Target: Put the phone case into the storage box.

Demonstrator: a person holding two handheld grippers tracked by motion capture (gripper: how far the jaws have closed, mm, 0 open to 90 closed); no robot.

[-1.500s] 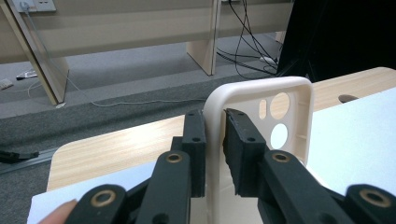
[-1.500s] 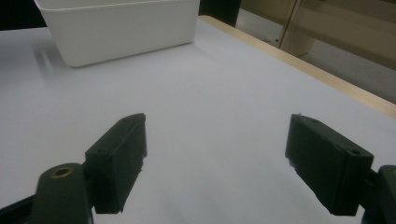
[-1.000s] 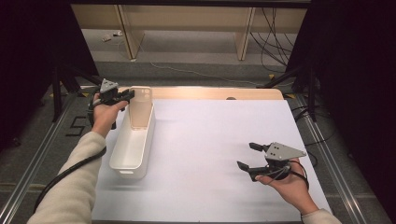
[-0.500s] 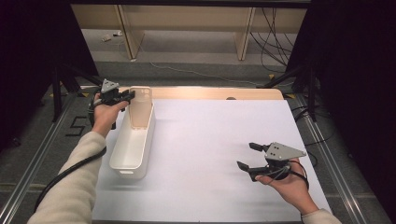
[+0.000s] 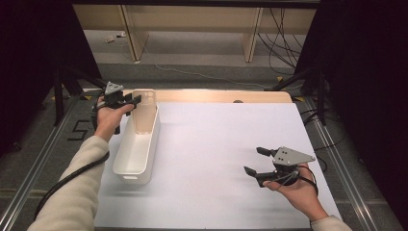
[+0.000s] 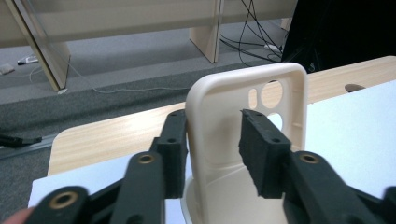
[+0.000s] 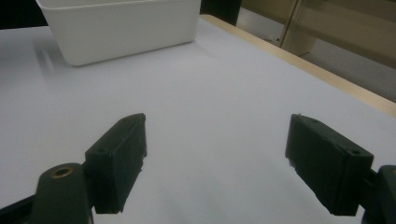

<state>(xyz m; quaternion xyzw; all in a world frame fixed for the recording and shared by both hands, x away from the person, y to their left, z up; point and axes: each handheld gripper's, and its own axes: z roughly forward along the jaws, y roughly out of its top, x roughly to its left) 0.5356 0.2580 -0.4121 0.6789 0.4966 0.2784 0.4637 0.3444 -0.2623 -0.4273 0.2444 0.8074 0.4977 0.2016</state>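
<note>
My left claw straddles the far end wall of the white bin at the desk's left, not yet clamped. It looks light, stiff, slick; right claw open, idle.

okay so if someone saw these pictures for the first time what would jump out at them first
Most striking is the long white bin on the left of the white table top, its far end wall standing between the jaws of the left tool; one jaw sits outside the wall, one inside, with a gap showing, so it does not look clamped. Next comes the right tool, jaws wide open and holding nothing, above the near right part of the table.
</note>
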